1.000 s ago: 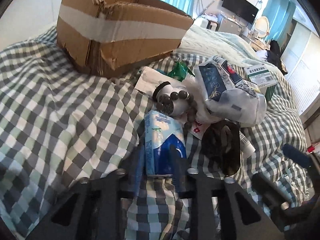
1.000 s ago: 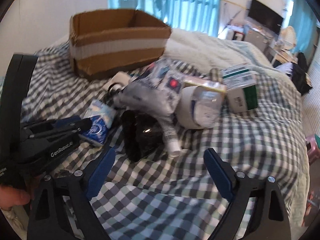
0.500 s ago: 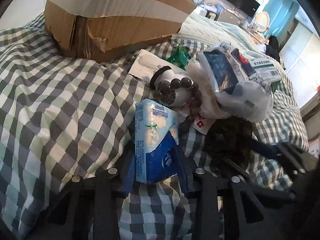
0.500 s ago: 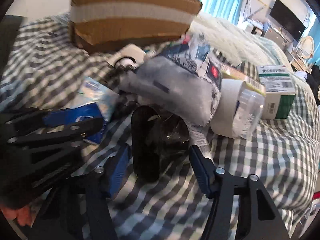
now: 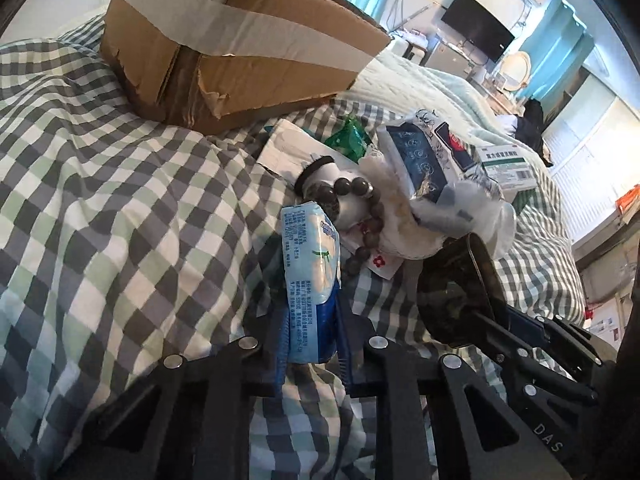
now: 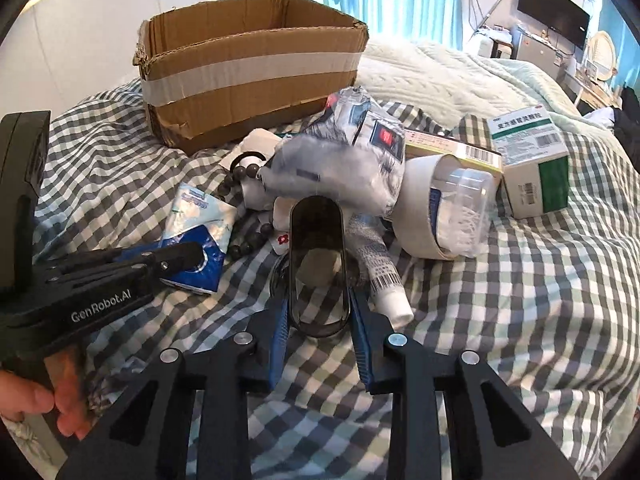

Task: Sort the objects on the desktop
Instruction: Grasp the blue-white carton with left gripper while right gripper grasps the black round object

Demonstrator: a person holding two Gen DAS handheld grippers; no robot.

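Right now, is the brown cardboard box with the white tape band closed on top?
No, in the right wrist view the brown cardboard box with the white tape band stands open, its inner walls showing.

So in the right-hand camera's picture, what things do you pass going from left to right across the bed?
The other gripper holding a blue tissue pack → dark bead bracelet → dark transparent case held in this gripper → white tube → roll of white tape → green-and-white medicine box.

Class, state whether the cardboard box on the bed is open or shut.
Open. In the right wrist view the cardboard box has no lid or flaps across the top, and its inner walls show.
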